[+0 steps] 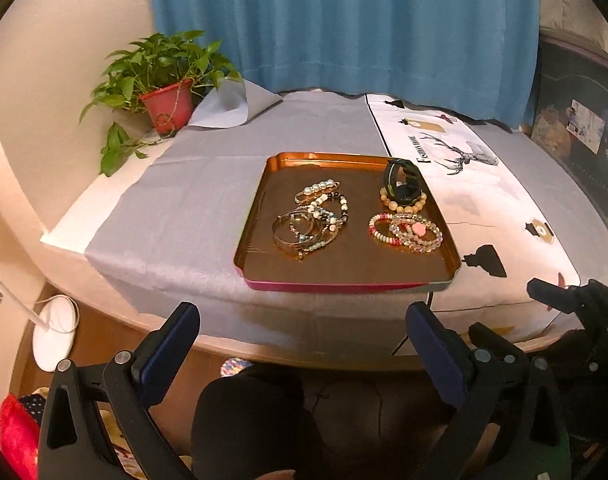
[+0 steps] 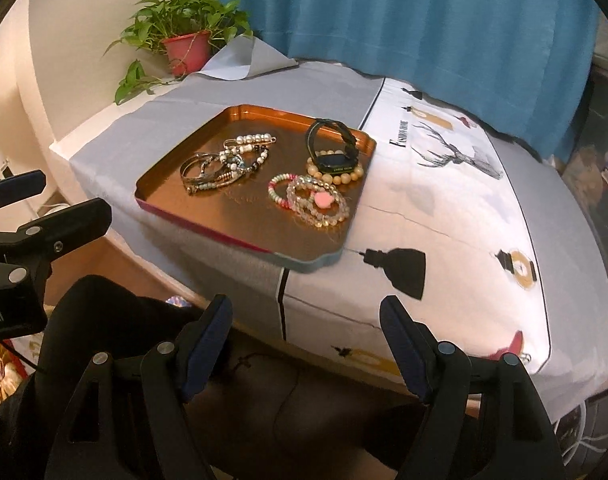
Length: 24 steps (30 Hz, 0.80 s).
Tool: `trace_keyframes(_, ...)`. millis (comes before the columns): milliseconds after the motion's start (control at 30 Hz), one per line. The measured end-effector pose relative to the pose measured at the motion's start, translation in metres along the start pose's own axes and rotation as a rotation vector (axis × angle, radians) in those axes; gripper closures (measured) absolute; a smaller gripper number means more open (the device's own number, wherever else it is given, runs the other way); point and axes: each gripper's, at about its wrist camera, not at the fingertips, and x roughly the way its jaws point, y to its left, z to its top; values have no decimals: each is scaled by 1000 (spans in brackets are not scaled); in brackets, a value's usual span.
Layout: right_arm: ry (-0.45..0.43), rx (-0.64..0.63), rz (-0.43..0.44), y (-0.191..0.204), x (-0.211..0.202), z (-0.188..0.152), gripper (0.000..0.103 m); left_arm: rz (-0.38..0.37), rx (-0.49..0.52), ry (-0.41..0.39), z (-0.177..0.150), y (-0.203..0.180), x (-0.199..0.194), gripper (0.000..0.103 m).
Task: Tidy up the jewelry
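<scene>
One copper tray [image 1: 259,208] sits on the cloth-covered surface [image 1: 191,208]. It holds one black watch [image 1: 402,182] on one amber bead bracelet [image 1: 388,202], pink bracelets [image 1: 408,232] nearer, tangled metal bangles [image 1: 308,228] beside. Left gripper [image 1: 301,344] and right gripper [image 2: 306,340] hang short of the tray, both wide, empty.

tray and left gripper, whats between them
Nothing stands between. In the left wrist view only bare grey cloth and the table edge separate the tray from the open left gripper.

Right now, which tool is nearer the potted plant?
Left. The left tool hangs off the table's near edge on the potted plant's side; the right tool sits farther over.
</scene>
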Motion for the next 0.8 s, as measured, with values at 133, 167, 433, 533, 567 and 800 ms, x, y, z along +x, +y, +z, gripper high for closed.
trace_keyframes(133,-4,-3,3,1,-6,-4,26,6,6,-9,-4,-1,-7,1)
trace_keyframes(167,-5,-6,2,2,-7,-4,26,8,9,-10,-5,-2,-8,1)
trace_keyframes(433,-11,-13,-12,4,-12,-2,26,15,16,-27,-6,-2,-16,0)
trace_keyframes(533,-11,-14,-14,4,-13,-2,26,16,15,-22,-6,-2,-16,0)
trace_keyframes(567,-11,-15,-12,4,-12,-2,26,18,17,-21,-6,-2,-17,0)
trace_keyframes(800,-8,-23,-11,6,-14,-2,26,18,15,-22,-7,-2,-17,0)
